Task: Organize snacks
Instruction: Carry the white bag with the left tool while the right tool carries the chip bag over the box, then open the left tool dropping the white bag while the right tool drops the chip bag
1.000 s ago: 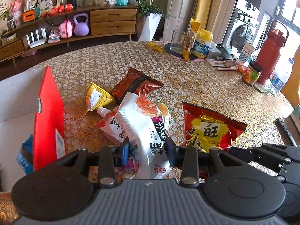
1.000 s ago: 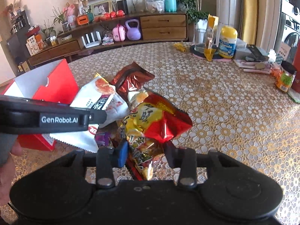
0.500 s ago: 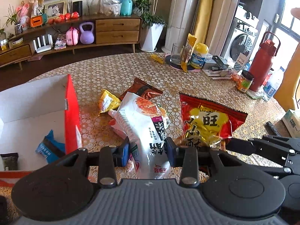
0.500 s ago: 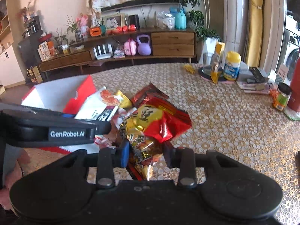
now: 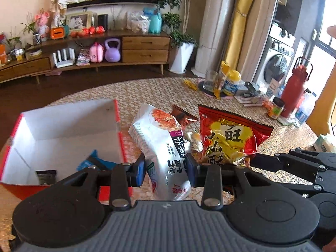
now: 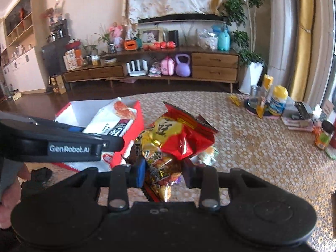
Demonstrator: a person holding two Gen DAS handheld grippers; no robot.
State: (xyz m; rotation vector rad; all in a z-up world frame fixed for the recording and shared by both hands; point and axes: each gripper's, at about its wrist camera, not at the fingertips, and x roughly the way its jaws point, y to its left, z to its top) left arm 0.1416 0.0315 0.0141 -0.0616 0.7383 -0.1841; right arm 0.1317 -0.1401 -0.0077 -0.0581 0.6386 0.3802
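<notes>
- Left gripper (image 5: 166,169) fingers clamped on the lower part of a white snack bag (image 5: 161,147); black panel with white Chinese characters down its side, small pink tag at the top of that panel, red logo near the bottom edge. Bag is upright, held above the table just right of the box.
- Right gripper (image 6: 163,172) fingers clenched on the crumpled bottom of a red-and-yellow snack bag (image 6: 178,134); large Chinese characters on the yellow patch, "旺" readable in the left wrist view (image 5: 229,136).
- "GenRobot.AI" printed on the left gripper's side in the right wrist view.
- Red cardboard box (image 5: 120,130), white inside, sits open on the table left of both bags. Inside: a blue packet (image 5: 94,161) and a small dark packet (image 5: 46,176).
- Brown foil pack (image 5: 181,117) lies on the gold lace tablecloth (image 6: 262,147) behind the held bags.
- Far edge of table: yellow-lidded bottle (image 5: 232,82), glass (image 5: 210,79), red flask (image 5: 294,90), small jar (image 5: 276,110); labels not legible.
- Versus 1 s ago: both bags are lifted higher off the table, and the box interior is now visible, whereas only its red wall showed then.
</notes>
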